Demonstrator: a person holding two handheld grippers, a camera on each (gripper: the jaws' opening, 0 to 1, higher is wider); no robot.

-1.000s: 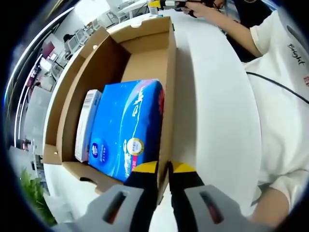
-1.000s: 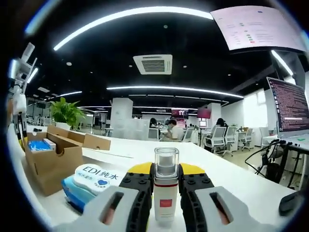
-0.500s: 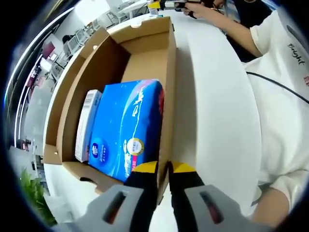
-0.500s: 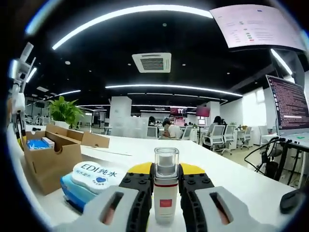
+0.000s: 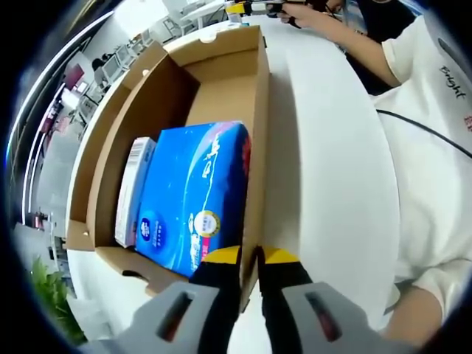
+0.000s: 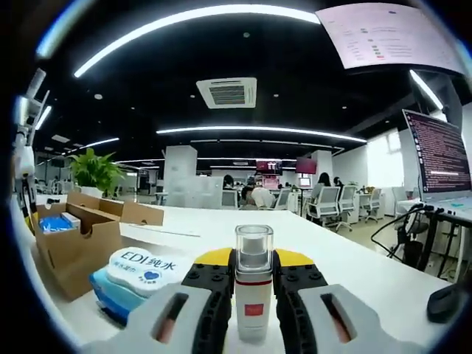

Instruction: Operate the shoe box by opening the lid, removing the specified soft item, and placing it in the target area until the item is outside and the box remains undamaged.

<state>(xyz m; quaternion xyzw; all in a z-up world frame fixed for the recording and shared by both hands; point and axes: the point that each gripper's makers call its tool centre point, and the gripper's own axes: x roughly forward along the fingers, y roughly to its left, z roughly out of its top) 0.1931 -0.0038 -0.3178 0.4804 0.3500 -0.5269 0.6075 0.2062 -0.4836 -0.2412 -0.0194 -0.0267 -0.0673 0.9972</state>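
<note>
The open cardboard shoe box lies on the white table, and inside it are a blue soft tissue pack and a narrow white carton. My left gripper is shut on the box's right side wall near the close corner. In the right gripper view, my right gripper is shut on a small white bottle with a clear cap and red label, held upright. The shoe box stands far to the left, with the left gripper above it.
A blue wet-wipe pack with a white lid lies on the table just left of the right gripper. A person in a white shirt sits along the table's right side, one arm stretched across the far end. A monitor stands at the right.
The right gripper view has shifted slightly, so that camera moved a little with the bottle still held. The left gripper and the box have not moved.
</note>
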